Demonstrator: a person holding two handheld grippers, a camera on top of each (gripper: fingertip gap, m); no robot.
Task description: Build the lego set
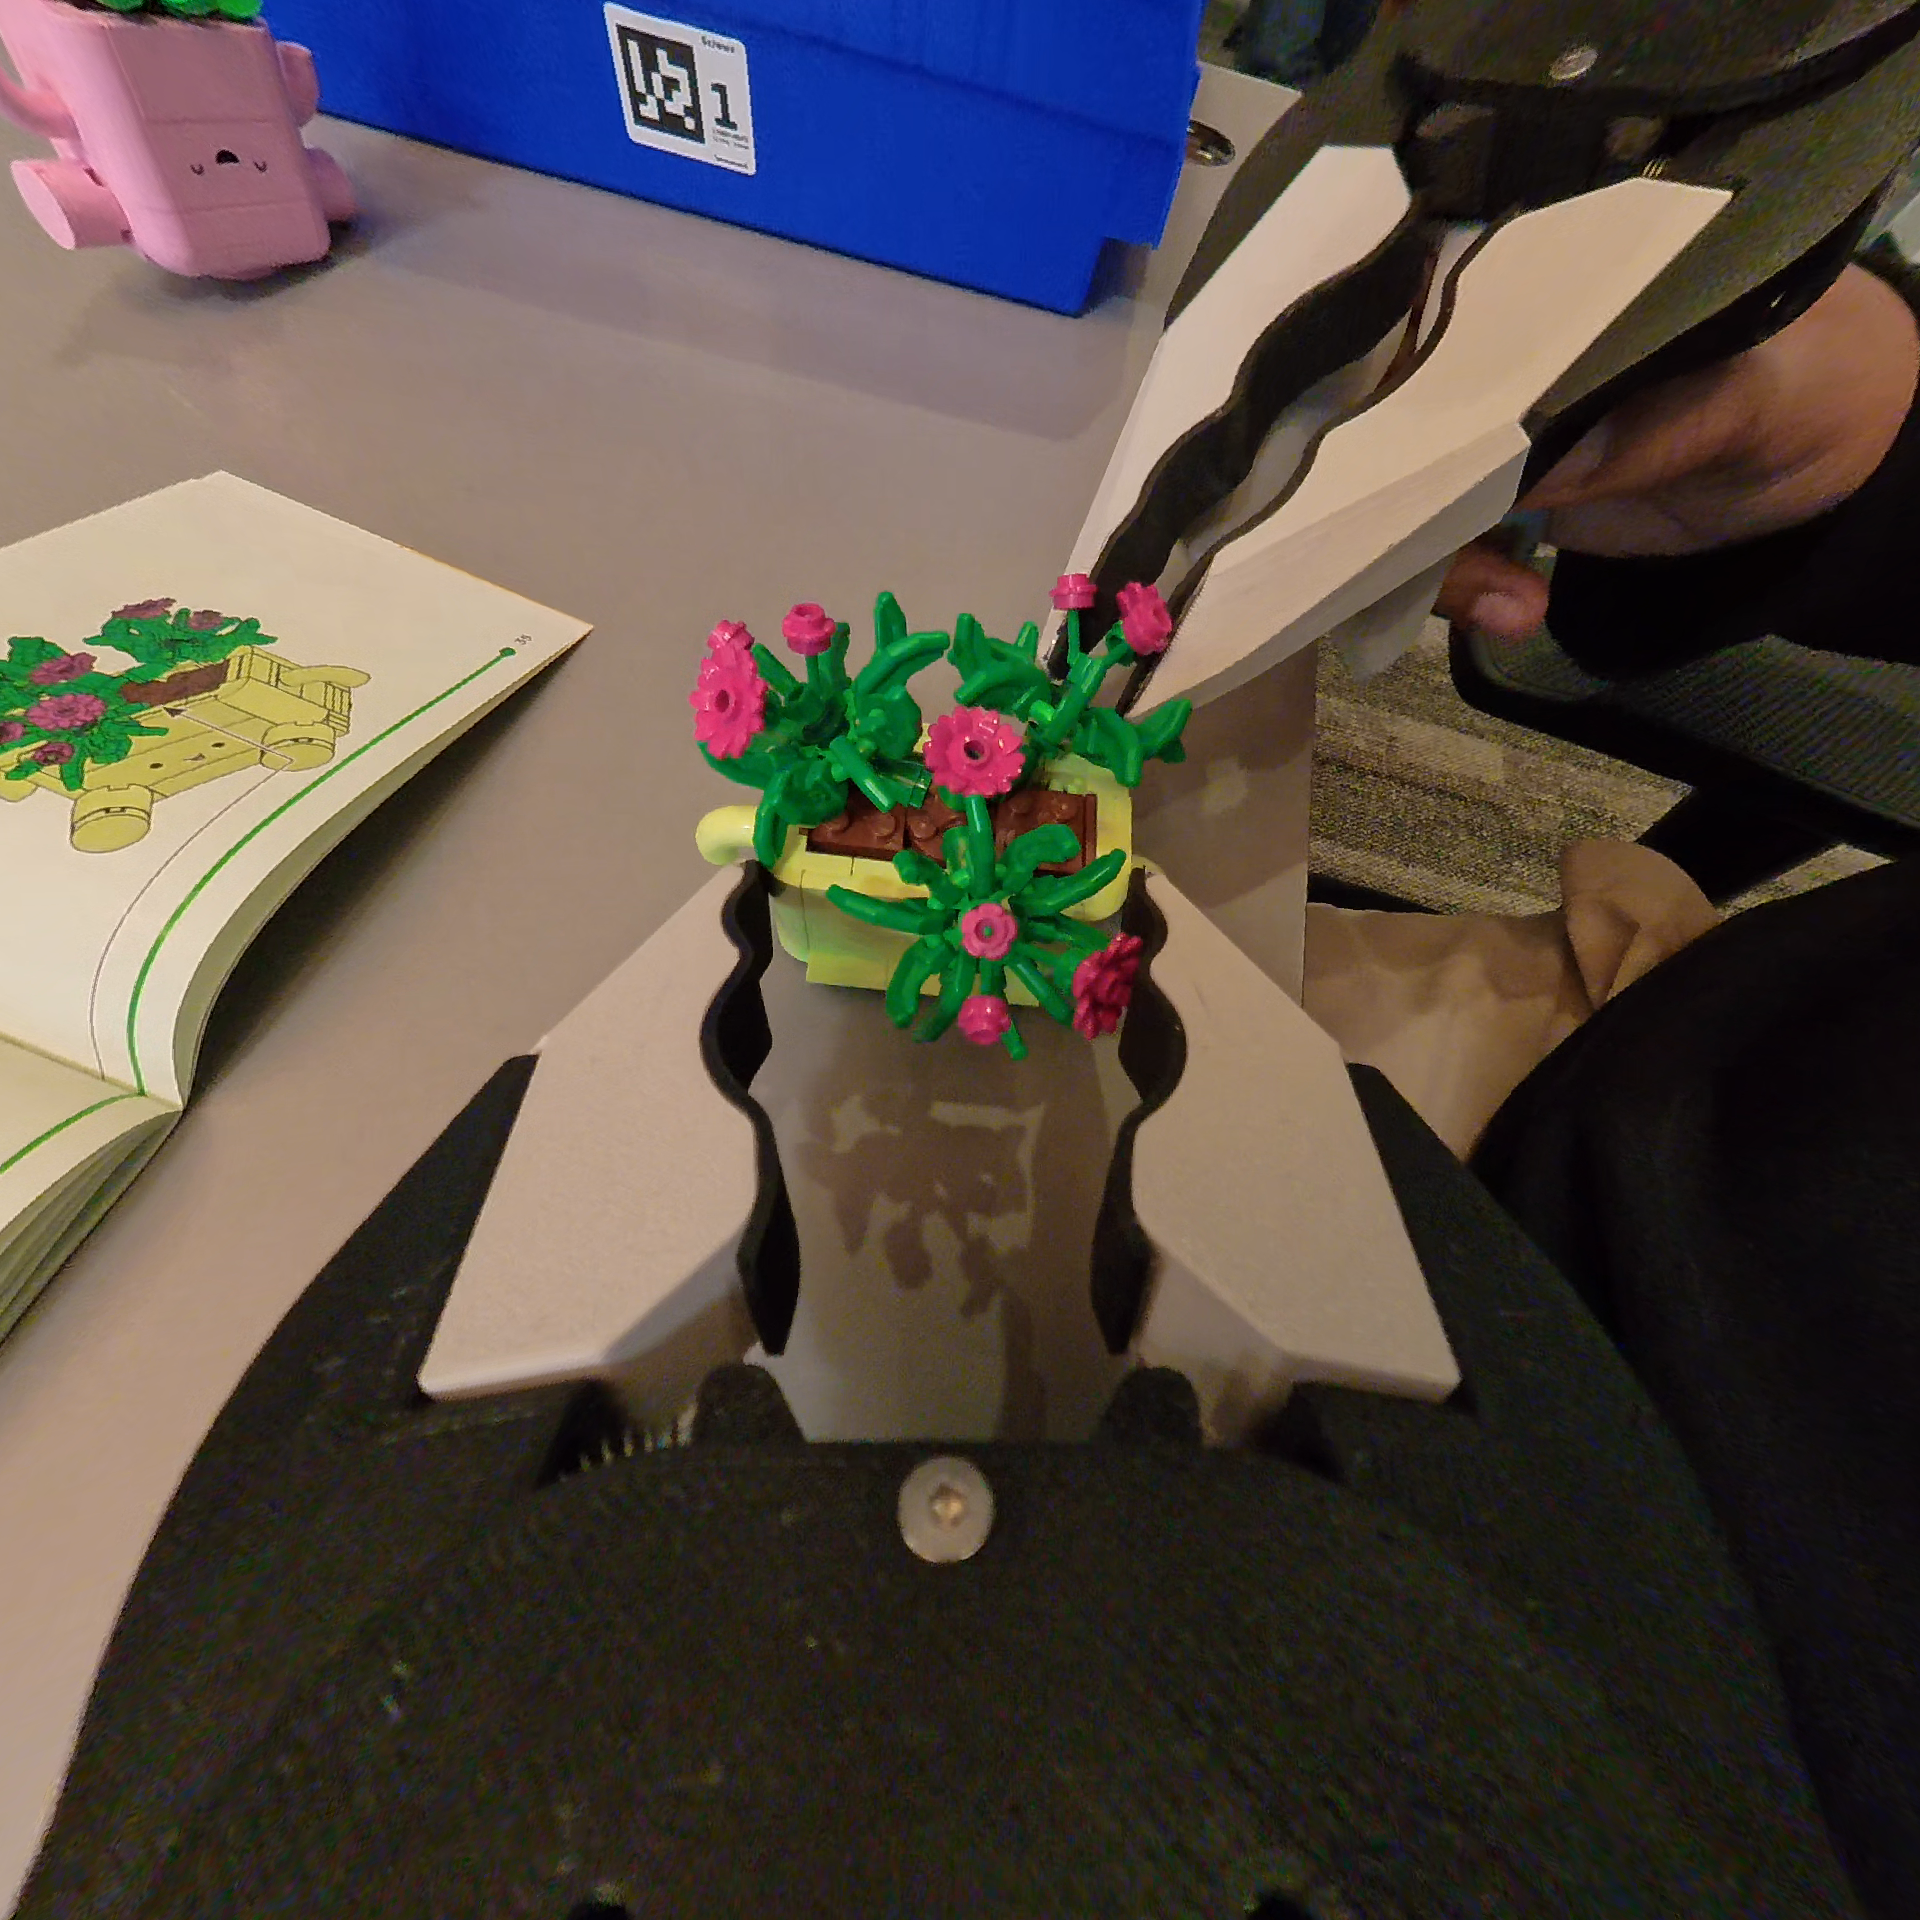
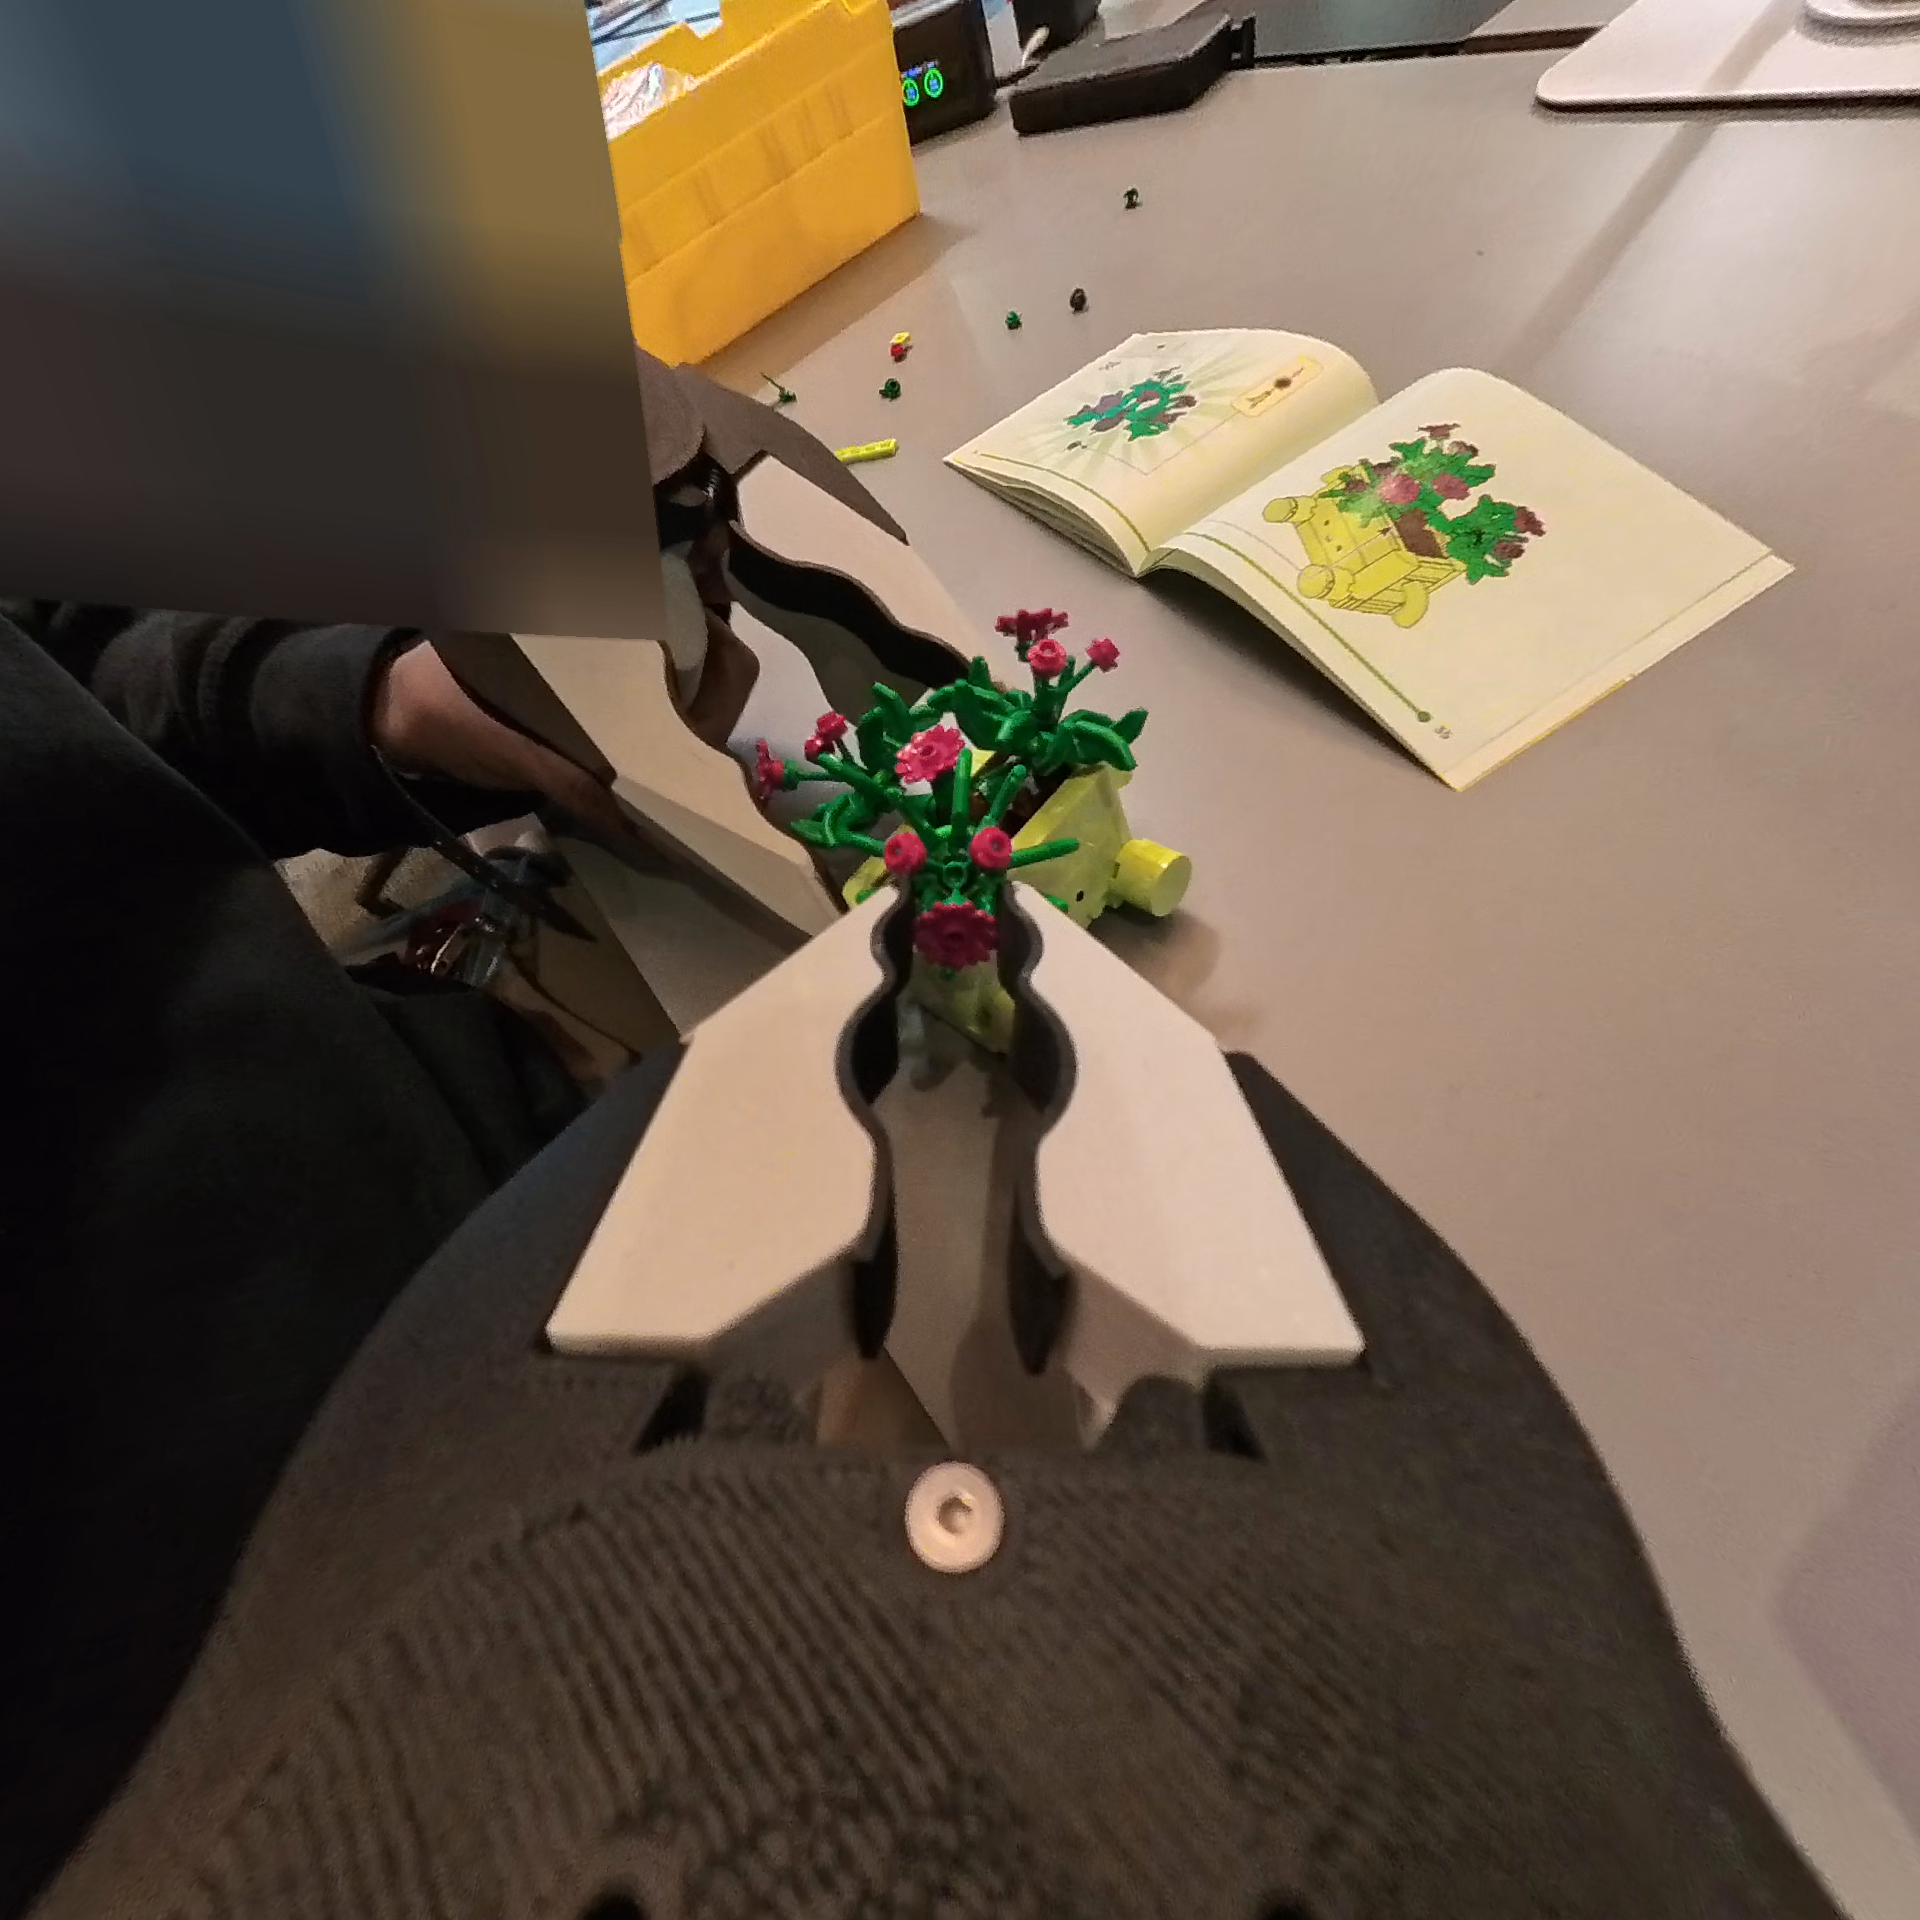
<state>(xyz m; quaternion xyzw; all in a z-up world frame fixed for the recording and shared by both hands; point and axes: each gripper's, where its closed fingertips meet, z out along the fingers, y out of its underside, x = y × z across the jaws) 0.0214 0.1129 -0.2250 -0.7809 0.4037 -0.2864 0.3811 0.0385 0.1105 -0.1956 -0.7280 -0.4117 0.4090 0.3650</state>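
Note:
A lime-yellow lego pot with brown soil bricks, green leaves and magenta flowers sits on the grey table. In the right wrist view the pot lies tilted. My left gripper is shut on the pot, one finger on each side. Its fingers show at the left of the right wrist view. My right gripper is shut on a green flower sprig at the pot's near corner. In the left wrist view the right gripper comes down from the upper right onto that sprig.
An open instruction booklet lies left of the pot, also in the right wrist view. A pink lego pot and a blue bin stand behind. A yellow bin and loose small pieces lie farther off.

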